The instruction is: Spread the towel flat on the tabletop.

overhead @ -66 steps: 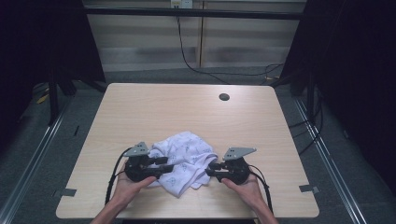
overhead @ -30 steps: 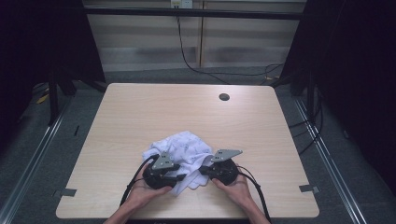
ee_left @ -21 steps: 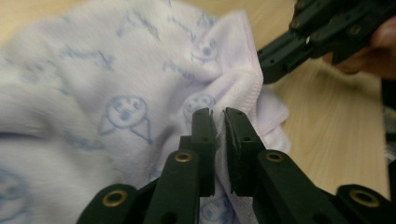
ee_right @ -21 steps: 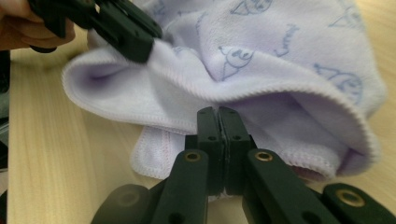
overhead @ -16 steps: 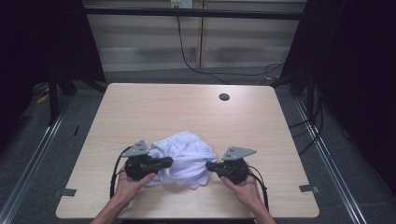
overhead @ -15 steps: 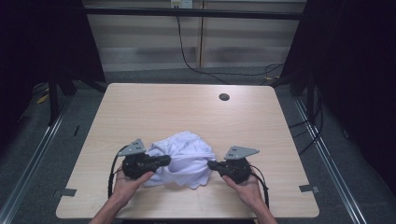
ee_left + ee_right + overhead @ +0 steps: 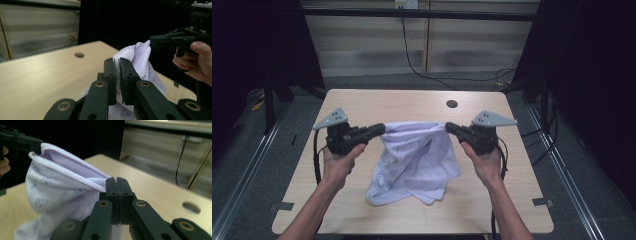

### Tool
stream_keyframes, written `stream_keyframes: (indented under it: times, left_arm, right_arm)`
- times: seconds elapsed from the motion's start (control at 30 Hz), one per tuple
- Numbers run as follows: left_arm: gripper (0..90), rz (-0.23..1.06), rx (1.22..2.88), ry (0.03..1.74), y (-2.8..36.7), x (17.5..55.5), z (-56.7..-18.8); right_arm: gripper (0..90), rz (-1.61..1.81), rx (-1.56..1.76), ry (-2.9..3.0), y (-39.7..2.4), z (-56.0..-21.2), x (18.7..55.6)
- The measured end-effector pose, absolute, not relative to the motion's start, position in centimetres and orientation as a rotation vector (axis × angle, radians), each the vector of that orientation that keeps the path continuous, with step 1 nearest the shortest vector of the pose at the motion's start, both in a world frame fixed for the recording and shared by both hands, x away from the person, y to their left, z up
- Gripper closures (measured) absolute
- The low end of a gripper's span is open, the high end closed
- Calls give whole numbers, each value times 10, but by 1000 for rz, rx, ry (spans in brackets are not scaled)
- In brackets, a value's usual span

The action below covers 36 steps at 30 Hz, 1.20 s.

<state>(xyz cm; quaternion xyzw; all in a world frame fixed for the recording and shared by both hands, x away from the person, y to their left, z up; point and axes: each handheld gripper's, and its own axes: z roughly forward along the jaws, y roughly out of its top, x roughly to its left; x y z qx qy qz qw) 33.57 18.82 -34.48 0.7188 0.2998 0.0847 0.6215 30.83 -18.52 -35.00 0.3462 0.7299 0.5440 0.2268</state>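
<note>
A: What are the two hands doing over the bench (image 7: 362, 102)?

B: Each is gripping a black gripper, and both are holding up a white cloth (image 7: 414, 160) between them. The left gripper (image 7: 379, 130) is pinching the cloth's upper edge at one end, and the right gripper (image 7: 451, 127) is pinching the same edge at the other end.

A: How are the fingers sitting?

B: On the left gripper (image 7: 117, 75) the fingers have just been closing, and in its own view they are standing narrow with a fold of cloth (image 7: 140, 60) caught between them. On the right gripper (image 7: 116, 195) the fingers are pressing almost together, clamping the stitched hem of the cloth (image 7: 57, 195).

A: And where is the cloth hanging?

B: It is stretching between the two grippers above the middle of the bench, sagging below them. The top edge is gaping open a little, showing a pale lilac inside in the right gripper view. The lower part is trailing down to the near side of the bench; whether it is resting on the wood I cannot tell. Faint small printed figures are showing on the fabric.

A: Anything else on the bench?

B: A round dark hole (image 7: 452, 104) is sitting near the far edge, well apart from the cloth.
</note>
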Motion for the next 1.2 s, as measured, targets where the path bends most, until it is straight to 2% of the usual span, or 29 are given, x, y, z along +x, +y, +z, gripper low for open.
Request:
stream_keyframes:
  times: [0.17, 0.3, 0.4, 0.6, 0.77, 0.8, 0.83, 0.97, 1.0, 1.03, 1.2]
  left_arm:
    - [850, 259, 1580, 683, 195, 340, -311]
    - [849, 259, 1602, 654, 197, 322, -319]
    - [848, 196, 1652, 677, 198, 311, -353]
    - [844, 77, 1787, 793, 195, 303, -437]
    - [823, 18, 1893, 823, 193, 287, -478]
    - [814, 18, 1893, 823, 193, 287, -478]
    - [799, -35, 1930, 834, 190, 280, -486]
    - [674, -29, 1971, 791, 187, 271, -486]
    - [674, -7, 1973, 780, 186, 270, -485]
    - [617, 4, 1972, 766, 186, 270, -482]
    - [590, 21, 1931, 709, 179, 282, -469]
  right_arm:
    - [893, 1495, 883, 1957, -177, -299, 325]
    - [893, 1527, 829, 1936, -174, -287, 314]
    - [892, 1499, 853, 2013, -175, -314, 304]
    - [892, 1403, 967, 2217, -178, -403, 279]
    - [891, 1339, 1043, 2351, -178, -458, 258]
    - [891, 1339, 1043, 2351, -178, -458, 258]
    - [890, 1313, 1061, 2388, -179, -473, 251]
    - [888, 1285, 1094, 2430, -182, -486, 240]
    - [888, 1278, 1102, 2433, -182, -488, 237]
    - [884, 1289, 1096, 2442, -183, -488, 232]
    - [824, 1357, 1092, 2388, -190, -479, 229]
